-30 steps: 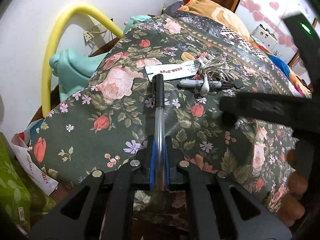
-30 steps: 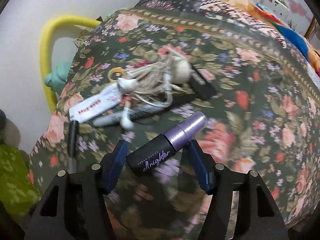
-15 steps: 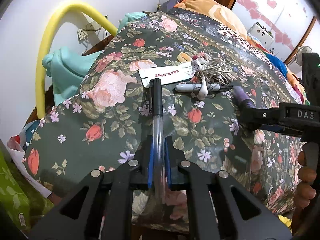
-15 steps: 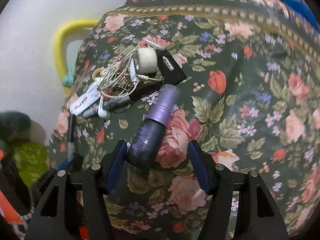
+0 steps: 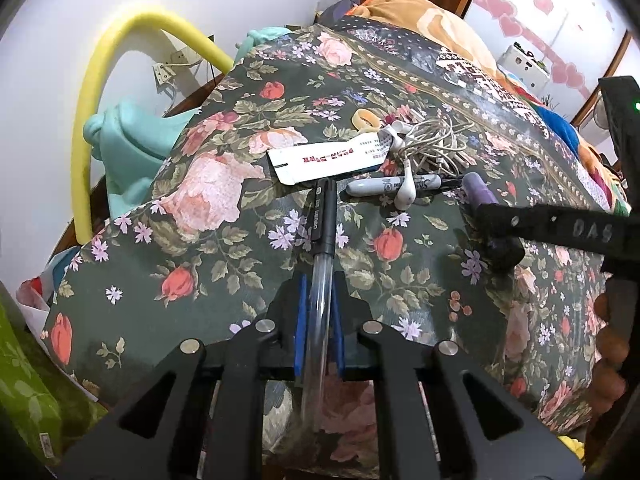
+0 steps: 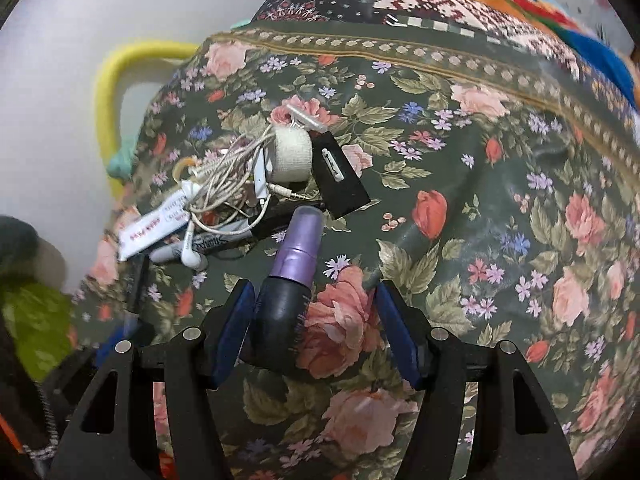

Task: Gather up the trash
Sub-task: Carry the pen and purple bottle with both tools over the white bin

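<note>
In the left wrist view, the left gripper [image 5: 319, 320] is clamping a pen [image 5: 322, 240] pointing to twelve o'clock; lifting it straight should keep it from slipping. "Sharpie" is showing on the marker [image 5: 394, 185]. In the right wrist view, the right gripper [image 6: 316, 328] is standing half-open around a purple bottle [image 6: 294, 268] lying against its left pad on the bedspread [image 6: 500, 240].

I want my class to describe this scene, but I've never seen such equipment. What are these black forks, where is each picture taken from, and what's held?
They are hand-held grabbers, one per hand, each with a camera looking along its jaws. In the left view, the left gripper is shut on a clear pen. In the right view, the right gripper has a purple spray bottle against one pad; its jaws stand wide, so a firm grip is unclear. On the floral bedspread lie tangled earphones, a marker and a paper wrapper.
</note>
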Demonstrator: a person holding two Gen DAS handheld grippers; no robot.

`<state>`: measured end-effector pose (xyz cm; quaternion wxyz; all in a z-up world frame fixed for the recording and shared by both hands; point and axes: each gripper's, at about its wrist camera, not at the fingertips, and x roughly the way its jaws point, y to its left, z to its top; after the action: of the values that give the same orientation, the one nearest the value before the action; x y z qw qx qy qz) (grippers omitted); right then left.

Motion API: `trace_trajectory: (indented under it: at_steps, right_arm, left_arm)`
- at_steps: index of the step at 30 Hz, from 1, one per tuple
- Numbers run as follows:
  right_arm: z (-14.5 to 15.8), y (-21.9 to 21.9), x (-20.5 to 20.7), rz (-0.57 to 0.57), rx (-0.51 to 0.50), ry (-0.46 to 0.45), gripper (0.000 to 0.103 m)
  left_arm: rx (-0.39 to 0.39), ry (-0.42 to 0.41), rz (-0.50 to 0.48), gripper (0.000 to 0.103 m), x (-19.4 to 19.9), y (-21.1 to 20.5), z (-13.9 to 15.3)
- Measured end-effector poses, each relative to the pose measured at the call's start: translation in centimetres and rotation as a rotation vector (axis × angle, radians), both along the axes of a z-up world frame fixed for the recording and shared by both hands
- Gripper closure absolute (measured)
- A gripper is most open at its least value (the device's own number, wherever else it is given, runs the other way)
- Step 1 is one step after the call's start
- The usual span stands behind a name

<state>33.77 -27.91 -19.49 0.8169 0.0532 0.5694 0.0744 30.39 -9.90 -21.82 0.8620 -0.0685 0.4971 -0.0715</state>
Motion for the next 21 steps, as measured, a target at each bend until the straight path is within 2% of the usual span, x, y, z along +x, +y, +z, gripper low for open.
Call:
trace_trajectory:
  at_steps: [2,4,5,7,12,21]
  right_arm:
    - [-0.1,0.3,-0.2,0.012,-0.05,-0.015,0.05]
    - [0.0,-0.1,-0.6,0.012,-0.112,-0.032,0.077]
    - [0.2,-0.7,-0.8,0.017,-0.088,-0.029,0.079]
    - [0.4,-1.8,-1.0,0.017,-0.022,-0.009,0.08]
    - [1.3,-2.3,-2.1,0.015,0.044,-0.009,0.08]
    - [7.0,-0.4,-5.8,0.075,0.077,-0.12,0.08]
  left_arm:
    - [-0.007,0.01,-0.005,0.096,0.0,0.1,0.1]
    - [-0.042,0.024,-0.006,0.096,-0.2,0.3,0.2]
    - [-0.055,0.03,-0.005,0.096,-0.3,0.3,0.3]
    - [-0.05,0.037,-0.006,0.096,-0.8,0.3,0.5]
    - [-0.056,0.04,0.0,0.096,-2.5,0.3,1.7]
    - [-0.043,-0.04,0.021,0.096,-6.9,1.6,6.4]
